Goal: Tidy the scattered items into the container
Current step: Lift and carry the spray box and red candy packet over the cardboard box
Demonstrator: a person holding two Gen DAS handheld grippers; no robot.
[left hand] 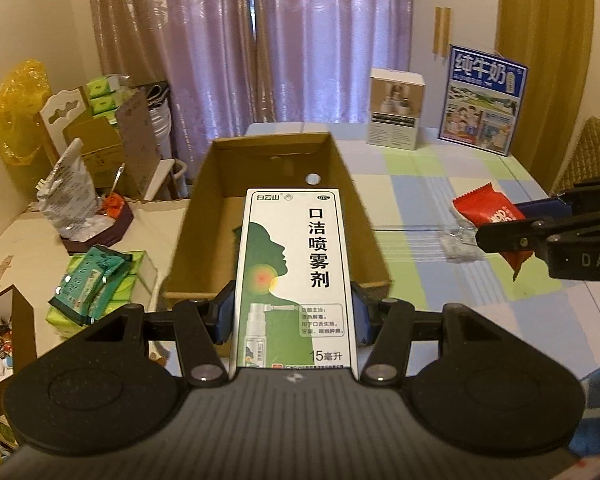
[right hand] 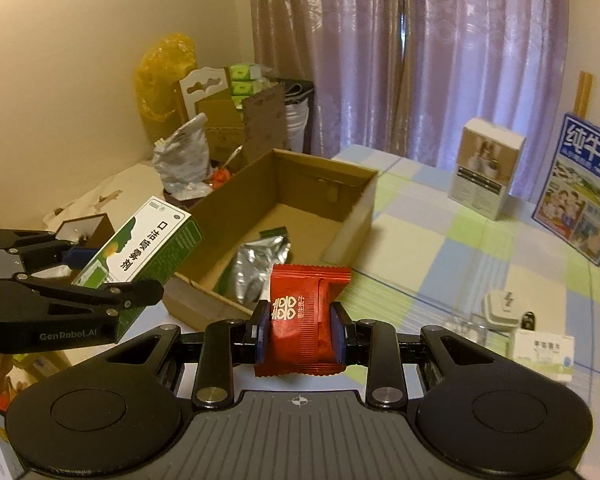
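Observation:
My left gripper (left hand: 294, 316) is shut on a white and green spray box (left hand: 296, 276) and holds it above the near edge of an open cardboard box (left hand: 352, 208). In the right wrist view the left gripper (right hand: 100, 272) holds the spray box (right hand: 148, 248) at the left of the cardboard box (right hand: 356, 208). My right gripper (right hand: 300, 332) is shut on a red snack packet (right hand: 304, 320), just in front of the cardboard box. It shows at the right of the left wrist view (left hand: 504, 224) with the packet (left hand: 484, 208). A silver foil pouch (right hand: 256, 264) lies inside the box.
On the checked tablecloth (right hand: 440, 248) lie a white charger plug (right hand: 500, 308), a small white box (right hand: 540, 356) and a clear plastic piece (left hand: 460, 240). A white carton (right hand: 486, 168) and a blue milk box (right hand: 580, 184) stand at the back. Clutter fills the side table on the left (left hand: 92, 184).

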